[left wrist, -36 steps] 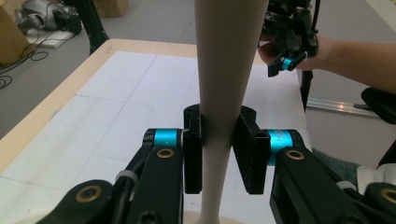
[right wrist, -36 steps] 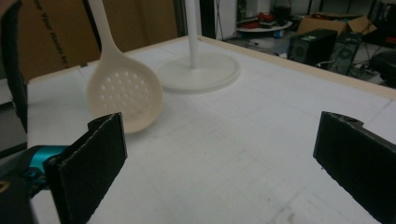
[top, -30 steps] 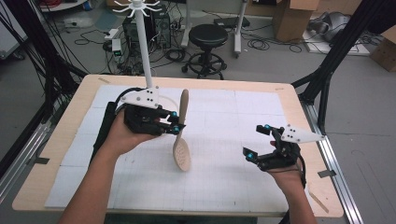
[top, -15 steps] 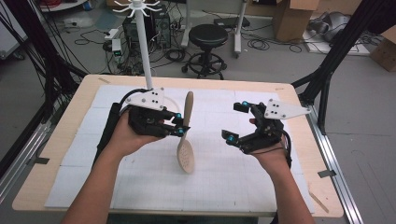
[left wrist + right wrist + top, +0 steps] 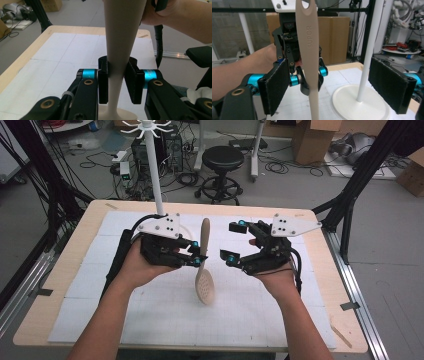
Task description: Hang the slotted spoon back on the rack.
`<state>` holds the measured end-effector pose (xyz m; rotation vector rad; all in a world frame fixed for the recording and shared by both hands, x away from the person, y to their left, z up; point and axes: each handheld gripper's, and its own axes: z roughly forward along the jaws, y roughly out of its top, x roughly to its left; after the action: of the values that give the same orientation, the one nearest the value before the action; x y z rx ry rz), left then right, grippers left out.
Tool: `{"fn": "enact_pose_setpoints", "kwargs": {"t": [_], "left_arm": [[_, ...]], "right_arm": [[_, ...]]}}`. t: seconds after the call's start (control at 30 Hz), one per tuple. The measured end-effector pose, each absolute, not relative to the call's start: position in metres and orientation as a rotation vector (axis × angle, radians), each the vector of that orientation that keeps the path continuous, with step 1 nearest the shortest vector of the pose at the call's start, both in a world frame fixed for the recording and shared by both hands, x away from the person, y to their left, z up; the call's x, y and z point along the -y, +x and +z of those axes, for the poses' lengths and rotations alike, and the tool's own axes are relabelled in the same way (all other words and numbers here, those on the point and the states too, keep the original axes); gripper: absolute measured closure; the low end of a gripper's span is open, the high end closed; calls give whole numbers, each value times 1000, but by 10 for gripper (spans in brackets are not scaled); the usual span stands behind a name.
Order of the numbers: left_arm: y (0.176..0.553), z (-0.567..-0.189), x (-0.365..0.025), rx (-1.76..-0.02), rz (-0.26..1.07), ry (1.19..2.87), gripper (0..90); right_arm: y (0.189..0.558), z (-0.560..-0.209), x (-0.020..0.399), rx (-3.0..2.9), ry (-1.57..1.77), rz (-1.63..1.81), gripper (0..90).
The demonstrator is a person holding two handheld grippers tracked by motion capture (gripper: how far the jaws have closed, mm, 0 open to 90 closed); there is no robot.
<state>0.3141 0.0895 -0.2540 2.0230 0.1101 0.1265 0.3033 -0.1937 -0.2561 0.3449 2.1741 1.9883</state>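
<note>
Two grippers met over the middle of the table [image 5: 75,270], and one slotted spoon [image 5: 204,270] hung between them. The left gripper [image 5: 199,259] pinched the spoon's narrow neck, pads pressed to either side of it, holding the spoon upright in the air with the bowl down and the handle's hanging hole on top. The right gripper [image 5: 235,242] stood just beside the handle, its jaws spread well wider than the handle and touching nothing; they had just been closing a little, with the handle framed between them in the right gripper view but not yet gripped. Behind the spoon stood a white rack [image 5: 150,165] with hooks at its top, on a round base.

The step in hand looked like a handover, or a two-handed steadying, before hanging the spoon. The next move probably called for the right jaws to close squarely on the upper handle, below the hole, before the left let go.
</note>
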Motion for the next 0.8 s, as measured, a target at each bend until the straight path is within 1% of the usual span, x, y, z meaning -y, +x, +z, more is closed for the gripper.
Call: {"fn": "enact_pose_setpoints", "kwargs": {"t": [0.03,0.07,0.1,0.13,0.3,0.33,0.47,0.6,0.8], "left_arm": [[314,-254,-90,-110,127,2023,743],[314,-254,-89,-111,127,2026,743],[314,-254,-88,-105,128,2029,743],[314,-254,-88,-105,128,2029,743],[313,-253,-84,-98,123,2031,743],[313,-253,-84,-98,123,2031,743],[314,-253,-83,-89,122,2030,743],[313,-253,-83,-83,124,2025,743],[312,-252,-84,-78,117,2011,743]], "right_arm": [[303,-256,191,-2181,340,1986,190],[303,-256,191,-2181,340,1986,190],[303,-255,187,-2187,318,1989,233],[303,-255,187,-2187,318,1989,233],[304,-254,180,-2220,277,2033,370],[304,-254,180,-2220,277,2033,370],[305,-254,173,-2243,242,2044,422],[306,-255,170,-2249,219,2058,517],[306,-257,164,-2254,205,2040,534]]}}
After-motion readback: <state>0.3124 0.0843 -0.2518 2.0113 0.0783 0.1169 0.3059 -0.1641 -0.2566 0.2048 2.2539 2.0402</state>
